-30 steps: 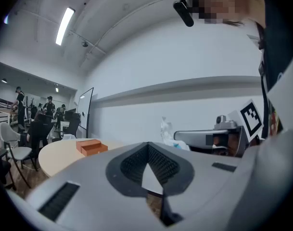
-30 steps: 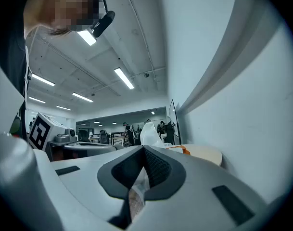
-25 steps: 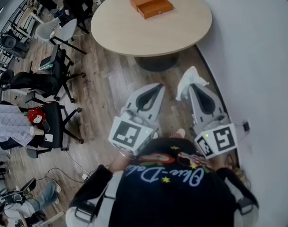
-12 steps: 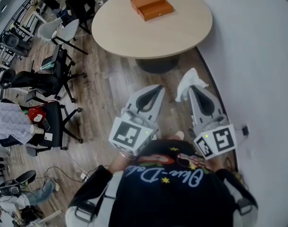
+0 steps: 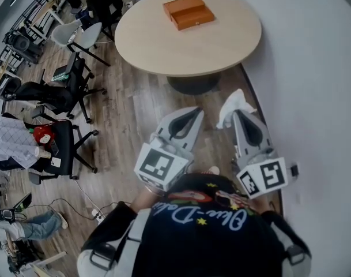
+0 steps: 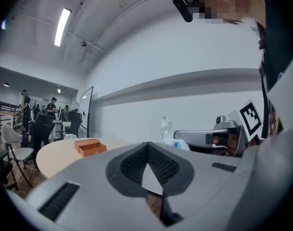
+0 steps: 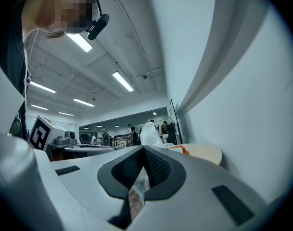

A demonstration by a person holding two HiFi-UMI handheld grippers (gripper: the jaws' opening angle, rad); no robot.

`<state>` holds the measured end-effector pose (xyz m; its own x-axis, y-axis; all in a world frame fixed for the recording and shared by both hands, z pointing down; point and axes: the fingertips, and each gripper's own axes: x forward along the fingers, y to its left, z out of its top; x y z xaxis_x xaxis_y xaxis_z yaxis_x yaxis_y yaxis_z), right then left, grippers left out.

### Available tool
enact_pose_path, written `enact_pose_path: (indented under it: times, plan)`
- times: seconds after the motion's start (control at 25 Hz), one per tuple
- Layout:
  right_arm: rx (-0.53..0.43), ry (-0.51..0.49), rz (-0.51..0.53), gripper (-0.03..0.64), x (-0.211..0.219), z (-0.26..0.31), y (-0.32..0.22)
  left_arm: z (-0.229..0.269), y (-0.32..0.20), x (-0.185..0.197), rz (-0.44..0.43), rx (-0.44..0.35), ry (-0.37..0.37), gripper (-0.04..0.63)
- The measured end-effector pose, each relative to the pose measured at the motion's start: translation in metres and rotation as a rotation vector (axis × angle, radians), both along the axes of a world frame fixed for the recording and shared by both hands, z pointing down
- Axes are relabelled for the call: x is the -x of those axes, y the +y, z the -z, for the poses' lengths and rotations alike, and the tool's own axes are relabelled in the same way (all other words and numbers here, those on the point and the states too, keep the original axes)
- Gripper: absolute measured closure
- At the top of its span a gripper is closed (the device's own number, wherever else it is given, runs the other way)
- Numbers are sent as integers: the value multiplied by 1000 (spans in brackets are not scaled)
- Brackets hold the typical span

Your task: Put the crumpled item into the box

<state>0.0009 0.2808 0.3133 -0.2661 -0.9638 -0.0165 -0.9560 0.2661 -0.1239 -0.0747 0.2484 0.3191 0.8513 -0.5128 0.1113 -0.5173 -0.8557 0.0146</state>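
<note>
Spreading across the top of the head view, the round table (image 5: 215, 48) carries the orange box (image 5: 188, 12) near its far edge. Office chairs (image 5: 57, 94) stand to the left on the wood floor (image 5: 135, 111). Short of the table, the left gripper (image 5: 198, 110) has its jaws closed together on nothing. The right gripper (image 5: 236, 113) is clamped on the crumpled item (image 5: 233, 103), white, possibly tissue, well apart from the box.

The hand-held gripper (image 7: 144, 147) clamps a crumpled tissue (image 7: 149, 134).
</note>
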Motion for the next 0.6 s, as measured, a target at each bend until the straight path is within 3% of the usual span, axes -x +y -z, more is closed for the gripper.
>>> enact_pose_path:
  times: [0.32, 0.6]
  plan:
    - [-12, 3, 39, 617, -22, 2, -1, 1, 1, -22, 34, -5, 0, 604]
    - [-3, -2, 72, 617, -22, -6, -5, -3, 1, -18, 74, 11, -6, 604]
